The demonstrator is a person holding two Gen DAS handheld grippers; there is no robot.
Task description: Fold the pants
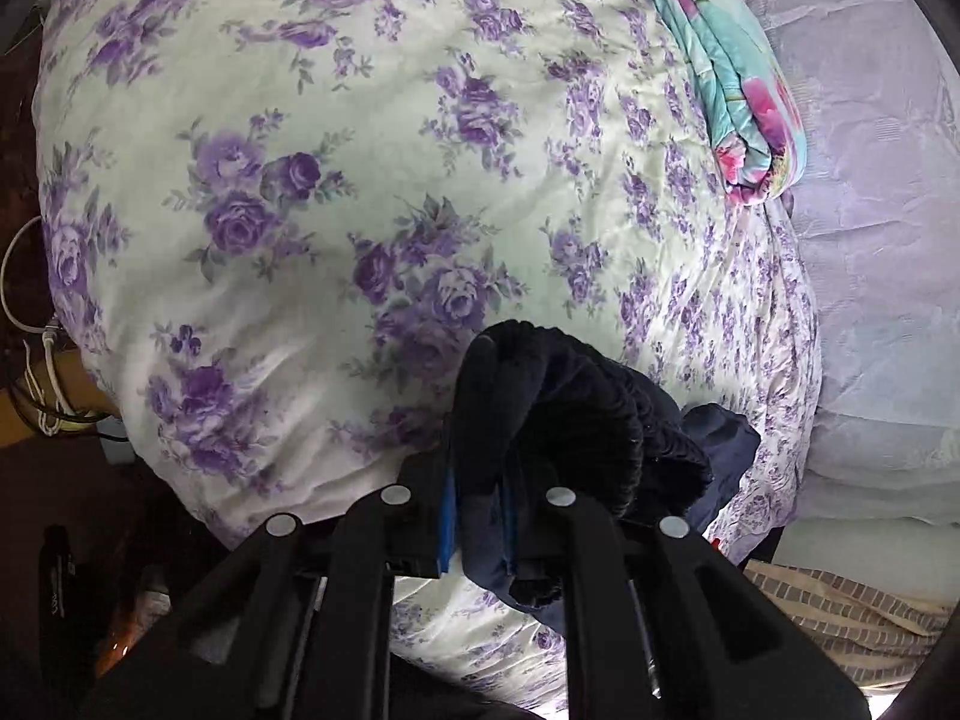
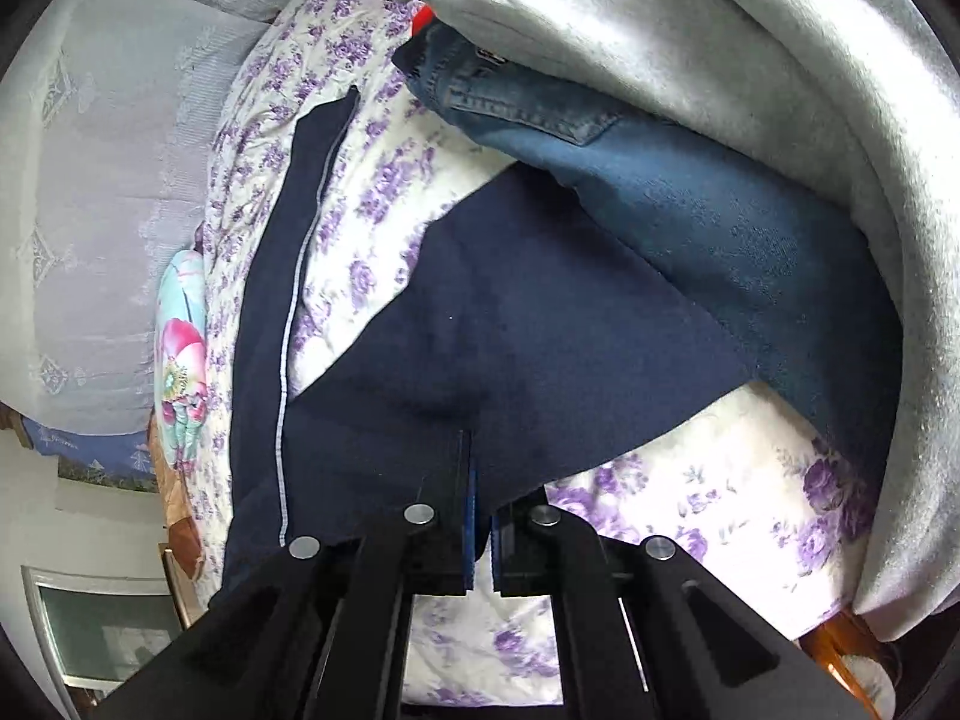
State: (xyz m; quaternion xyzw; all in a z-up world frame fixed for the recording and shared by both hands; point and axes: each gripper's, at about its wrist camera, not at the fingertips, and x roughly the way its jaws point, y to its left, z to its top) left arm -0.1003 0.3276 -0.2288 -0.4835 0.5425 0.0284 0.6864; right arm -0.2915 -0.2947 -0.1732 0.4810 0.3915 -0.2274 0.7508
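Observation:
The navy pants (image 2: 528,324) lie across the purple-flowered bed cover (image 2: 372,180), one leg with a pale side stripe (image 2: 294,300) running away at the left. My right gripper (image 2: 480,516) is shut on the near edge of the navy pants. In the left wrist view my left gripper (image 1: 480,516) is shut on the bunched elastic waistband of the pants (image 1: 570,414) and holds it above the flowered cover (image 1: 336,180).
Folded blue jeans (image 2: 690,192) and a pale grey fleece (image 2: 750,60) lie on the pants' far right. A rolled teal and pink quilt (image 1: 732,90) lies at the far edge of the bed. Lilac curtain (image 1: 888,192) hangs behind. White cables (image 1: 36,360) hang off the left side.

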